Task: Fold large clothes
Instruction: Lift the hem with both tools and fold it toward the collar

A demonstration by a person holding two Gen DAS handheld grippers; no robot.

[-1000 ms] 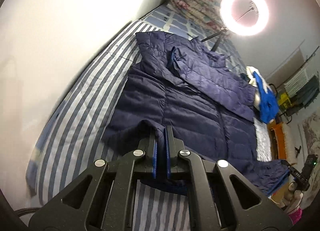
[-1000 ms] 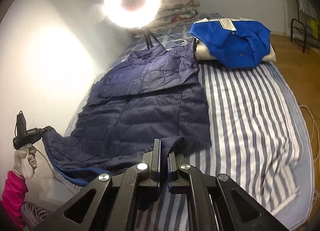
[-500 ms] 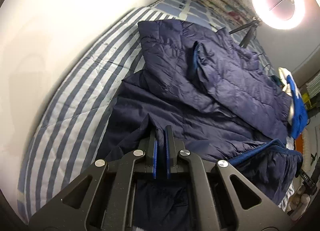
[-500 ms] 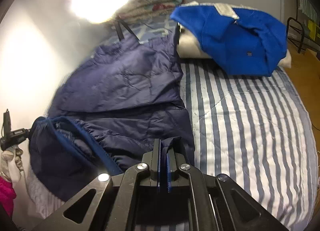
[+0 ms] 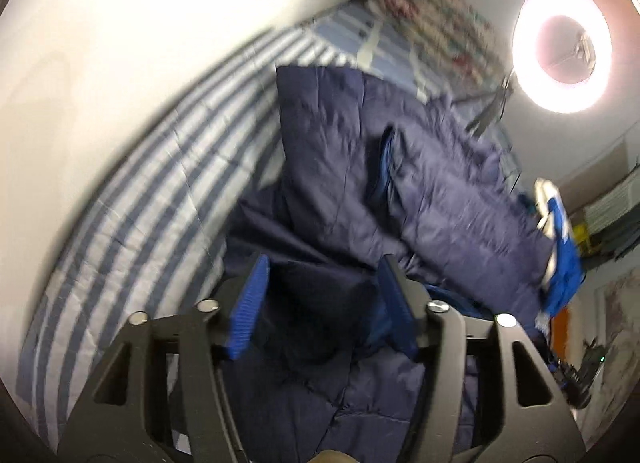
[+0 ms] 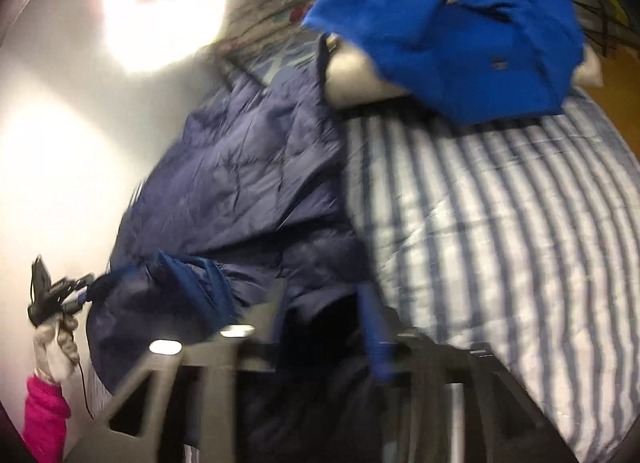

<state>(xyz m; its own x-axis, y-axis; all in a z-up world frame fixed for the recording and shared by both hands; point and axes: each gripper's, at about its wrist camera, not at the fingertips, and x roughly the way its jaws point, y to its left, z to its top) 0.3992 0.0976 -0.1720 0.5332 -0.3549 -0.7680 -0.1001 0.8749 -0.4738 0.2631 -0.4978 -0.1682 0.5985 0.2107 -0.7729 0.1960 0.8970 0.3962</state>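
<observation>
Both hems have come forward over the coat (image 5: 460,199) since the earlier frame, and both grippers, left (image 5: 322,303) and right (image 6: 324,327), have just opened, jaws released with fabric loose between them. Bottom fold laid on the bed (image 6: 500,223); tidying and further folds likely remain.

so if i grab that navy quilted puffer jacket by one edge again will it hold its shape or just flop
The navy quilted puffer jacket will probably flop: it lies creased and bunched on the striped bed cover. Its puffy quilting suggests it is light for its bulk. The sheen hints at slippery fabric, so a thin pinch may slide.
</observation>
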